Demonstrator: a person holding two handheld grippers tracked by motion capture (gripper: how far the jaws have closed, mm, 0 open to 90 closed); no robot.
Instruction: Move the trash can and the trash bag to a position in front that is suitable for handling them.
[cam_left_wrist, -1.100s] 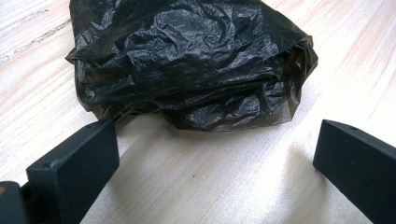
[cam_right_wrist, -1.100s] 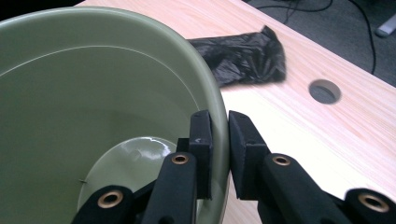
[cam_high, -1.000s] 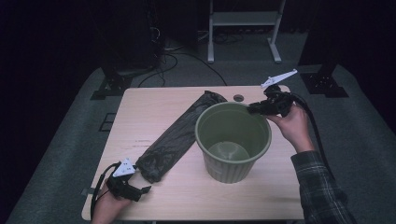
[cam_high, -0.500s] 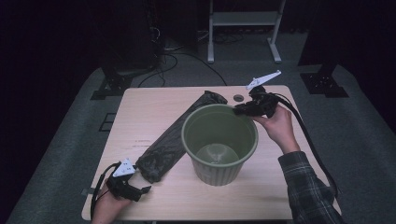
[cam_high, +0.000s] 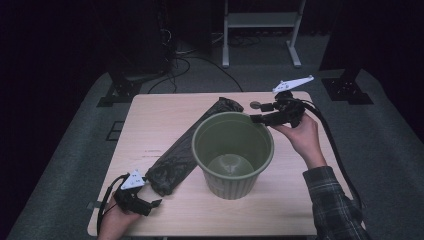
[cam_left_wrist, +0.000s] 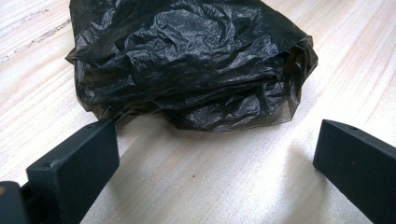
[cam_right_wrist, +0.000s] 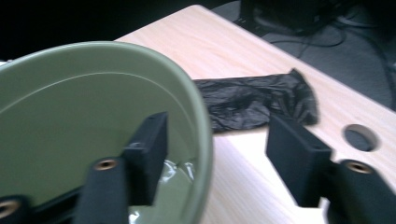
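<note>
At the lower left of the high view the left tool (cam_high: 150, 204) rests on the counter (cam_high: 150, 120), jaws wide apart and gripping nothing, with the near end of the crumpled black bag (cam_left_wrist: 187, 65) lying just ahead of them. The bag (cam_high: 192, 145) stretches diagonally up to the frame's centre, passing behind the green bin (cam_high: 233, 152), which now stands nearer the middle of the counter than a second ago. At the upper right the right tool (cam_high: 259, 113) sits at the bin's rim; its jaws have just been opening, and in the right gripper view the rim (cam_right_wrist: 198, 126) runs between them, one jaw inside, one outside, no longer pinched. The bin looks placed and released, ready for lining.
</note>
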